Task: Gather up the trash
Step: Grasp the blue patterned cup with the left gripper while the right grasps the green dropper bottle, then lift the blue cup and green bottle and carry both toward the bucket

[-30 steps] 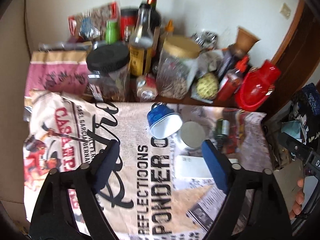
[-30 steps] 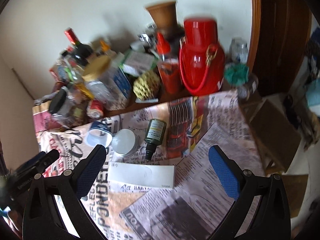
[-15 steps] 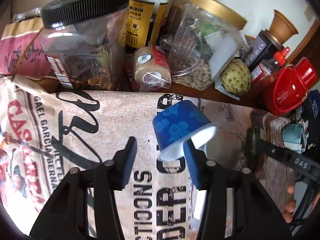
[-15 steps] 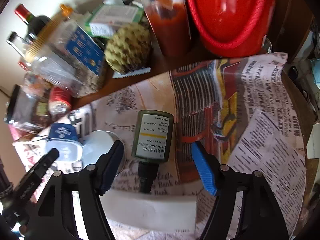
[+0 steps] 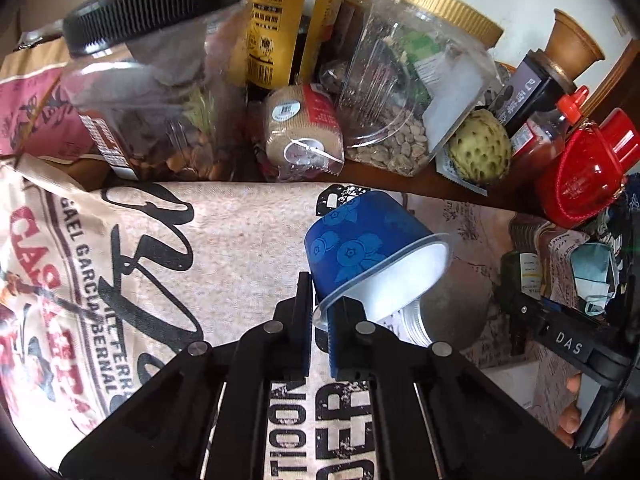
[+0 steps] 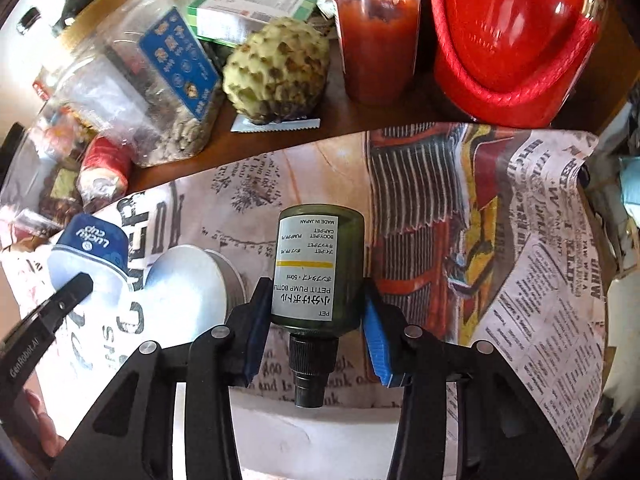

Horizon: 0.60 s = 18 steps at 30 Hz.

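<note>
A blue blueberry-print cup (image 5: 360, 248) lies on its side on the printed cloth, white mouth toward me. My left gripper (image 5: 320, 304) is shut on its rim, one finger inside and one outside. The same cup (image 6: 90, 248) shows at the left of the right wrist view. A dark green pump bottle (image 6: 316, 264) lies with its black neck toward me. My right gripper (image 6: 316, 300) straddles its lower body. Its jaws are closing, and both blue pads touch the bottle's sides.
A round white tin (image 6: 188, 280) lies between cup and bottle, and a white paper slip (image 6: 320, 432) sits nearer me. Behind them, jars (image 5: 160, 100), a custard apple (image 6: 276, 68), a sauce bottle (image 6: 376, 32) and a red jug (image 6: 512, 40) crowd the wooden table's back. A hand's fingers (image 5: 572, 420) show at the right.
Both grippers came down from open above the table. The left one closed onto the cup's rim. The right one narrowed around the green bottle until its pads met the sides.
</note>
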Motion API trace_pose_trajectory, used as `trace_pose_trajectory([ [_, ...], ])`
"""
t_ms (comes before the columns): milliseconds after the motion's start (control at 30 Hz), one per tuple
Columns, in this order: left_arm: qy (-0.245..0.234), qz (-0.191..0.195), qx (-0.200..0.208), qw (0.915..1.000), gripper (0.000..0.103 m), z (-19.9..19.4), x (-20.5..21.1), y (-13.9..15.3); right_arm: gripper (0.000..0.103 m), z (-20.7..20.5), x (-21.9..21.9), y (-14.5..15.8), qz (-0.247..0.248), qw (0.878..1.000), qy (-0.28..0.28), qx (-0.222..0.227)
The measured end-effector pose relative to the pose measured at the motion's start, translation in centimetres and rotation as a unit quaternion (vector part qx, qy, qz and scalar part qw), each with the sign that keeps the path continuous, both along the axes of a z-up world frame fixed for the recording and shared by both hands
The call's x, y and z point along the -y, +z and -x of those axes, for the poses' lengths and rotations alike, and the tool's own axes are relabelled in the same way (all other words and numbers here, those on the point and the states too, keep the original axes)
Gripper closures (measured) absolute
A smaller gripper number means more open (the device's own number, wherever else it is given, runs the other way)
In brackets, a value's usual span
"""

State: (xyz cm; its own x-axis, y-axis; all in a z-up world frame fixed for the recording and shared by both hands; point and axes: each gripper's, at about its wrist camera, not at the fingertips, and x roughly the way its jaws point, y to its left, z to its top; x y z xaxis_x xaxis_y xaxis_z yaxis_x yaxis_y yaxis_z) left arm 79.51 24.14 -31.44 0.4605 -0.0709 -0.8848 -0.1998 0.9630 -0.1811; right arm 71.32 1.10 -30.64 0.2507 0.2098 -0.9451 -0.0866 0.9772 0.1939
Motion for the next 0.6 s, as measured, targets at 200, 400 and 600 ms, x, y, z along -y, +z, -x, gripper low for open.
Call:
trace_pose_trajectory([
  [200,0.000,-0.016,0.027,0.9995,0.098,1.6,0.6,3.1,0.064,2.4,0.6,4.3,-0.010,0.999,0.013,0.048],
  [400,-0.011,-0.036,0.069,0.9969,0.098,4.2,2.6,8.1,0.064,4.7,4.2,10.4,-0.023,0.992,0.022,0.124],
  [600,-0.018,-0.051,0.120,0.9913,0.098,8.2,5.9,13.5,0.064,8.1,7.5,16.1,-0.035,0.980,0.025,0.196],
])
